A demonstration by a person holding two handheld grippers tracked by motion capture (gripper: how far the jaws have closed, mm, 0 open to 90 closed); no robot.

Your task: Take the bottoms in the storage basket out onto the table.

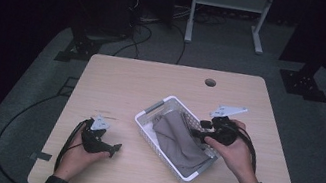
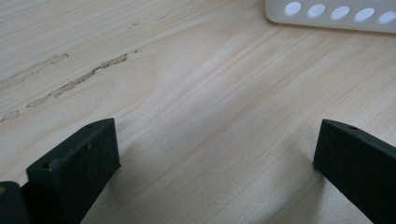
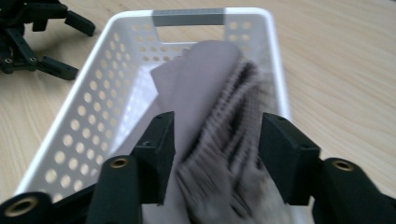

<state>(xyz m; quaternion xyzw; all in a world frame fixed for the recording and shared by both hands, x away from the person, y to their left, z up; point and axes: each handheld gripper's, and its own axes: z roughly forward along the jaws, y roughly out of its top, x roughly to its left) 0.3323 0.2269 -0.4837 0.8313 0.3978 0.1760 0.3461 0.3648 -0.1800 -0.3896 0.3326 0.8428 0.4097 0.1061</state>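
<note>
A white perforated basket (image 1: 145,117) with grey handles sits slantwise at the table's middle right. A folded grey-brown cloth (image 1: 177,142) lies inside it. My right gripper (image 1: 196,134) hovers over the basket's right side. In the right gripper view its jaws (image 3: 217,135) stand apart on either side of the cloth's ribbed edge (image 3: 229,107), without pinching it. My left gripper (image 1: 112,149) rests low on the table, left of the basket. Its jaws (image 2: 217,140) are wide open over bare wood, with the basket's wall (image 2: 327,14) just ahead. The left gripper (image 3: 81,49) also appears beyond the basket (image 3: 88,107).
The wooden table (image 1: 116,83) has a round cable hole (image 1: 210,82) near its far edge. Faint scuff marks (image 2: 74,81) streak the wood near the left gripper. Cables (image 1: 36,109) trail off the left side, and a white frame (image 1: 228,11) stands on the floor behind.
</note>
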